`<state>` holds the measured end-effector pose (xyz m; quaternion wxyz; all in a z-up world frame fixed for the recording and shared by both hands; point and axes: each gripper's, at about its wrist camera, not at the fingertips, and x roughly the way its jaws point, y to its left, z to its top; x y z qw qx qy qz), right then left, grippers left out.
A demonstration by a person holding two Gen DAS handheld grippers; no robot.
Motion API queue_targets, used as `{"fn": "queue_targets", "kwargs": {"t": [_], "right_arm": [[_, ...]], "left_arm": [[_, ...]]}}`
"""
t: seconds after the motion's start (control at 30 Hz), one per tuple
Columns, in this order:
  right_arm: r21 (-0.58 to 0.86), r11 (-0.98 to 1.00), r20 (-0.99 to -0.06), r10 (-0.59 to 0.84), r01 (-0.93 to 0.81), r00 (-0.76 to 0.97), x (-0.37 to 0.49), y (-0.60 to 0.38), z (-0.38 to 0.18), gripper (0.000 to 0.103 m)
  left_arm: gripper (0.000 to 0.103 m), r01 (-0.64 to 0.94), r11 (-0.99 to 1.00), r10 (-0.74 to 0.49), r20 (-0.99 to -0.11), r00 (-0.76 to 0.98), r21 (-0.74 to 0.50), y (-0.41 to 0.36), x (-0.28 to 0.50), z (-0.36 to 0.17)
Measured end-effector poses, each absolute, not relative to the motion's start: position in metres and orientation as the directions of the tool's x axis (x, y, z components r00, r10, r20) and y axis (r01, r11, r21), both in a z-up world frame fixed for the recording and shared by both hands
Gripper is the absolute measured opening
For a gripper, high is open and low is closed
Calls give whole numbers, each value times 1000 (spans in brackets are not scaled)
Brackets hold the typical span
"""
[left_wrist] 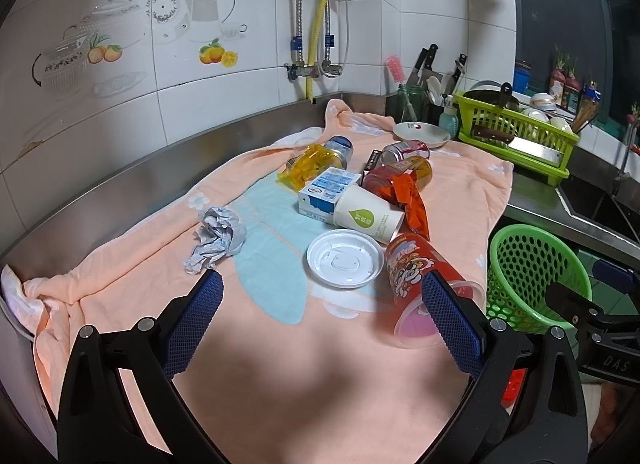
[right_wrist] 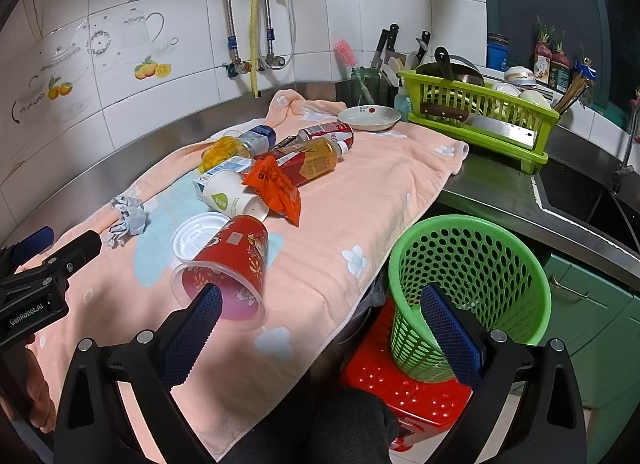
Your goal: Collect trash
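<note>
Trash lies heaped on the towel-covered desk (left_wrist: 280,328), red cup (left_wrist: 416,272) at two o'clock of the released left fingers (left_wrist: 322,316), green basket (right_wrist: 468,284) ahead of the released right fingers (right_wrist: 320,324).

- Cups lying on their sides: 2 — one red printed plastic cup (right_wrist: 232,260), one white paper cup (right_wrist: 230,193)
- White plastic lid (left_wrist: 345,258): 1
- Crumpled paper wad (left_wrist: 218,238): 1
- Milk carton (left_wrist: 328,191): 1
- Orange snack wrapper (right_wrist: 276,187): 1
- Green perforated waste basket (right_wrist: 470,288): 1
- Green dish rack (right_wrist: 480,119): 1
- Saucer (right_wrist: 369,116): 1
- Red stool (right_wrist: 404,392): 1
</note>
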<state>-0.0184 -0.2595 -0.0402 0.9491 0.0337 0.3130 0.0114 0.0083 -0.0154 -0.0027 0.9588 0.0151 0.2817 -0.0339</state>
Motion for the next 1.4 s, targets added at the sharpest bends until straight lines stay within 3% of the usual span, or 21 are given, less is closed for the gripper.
{"fn": "queue_targets", "kwargs": {"t": [1.07,1.4], "right_arm": [[54,998,-618,60,-34,784,1,-249,-43,96],[132,980,-676,200,-150,709,36,-240,-40,96]], "left_arm": [[98,45,999,-32,-549,835,11,-1,18,-7],[98,-10,1000,16,-544,839,13,21,25,-4]]}}
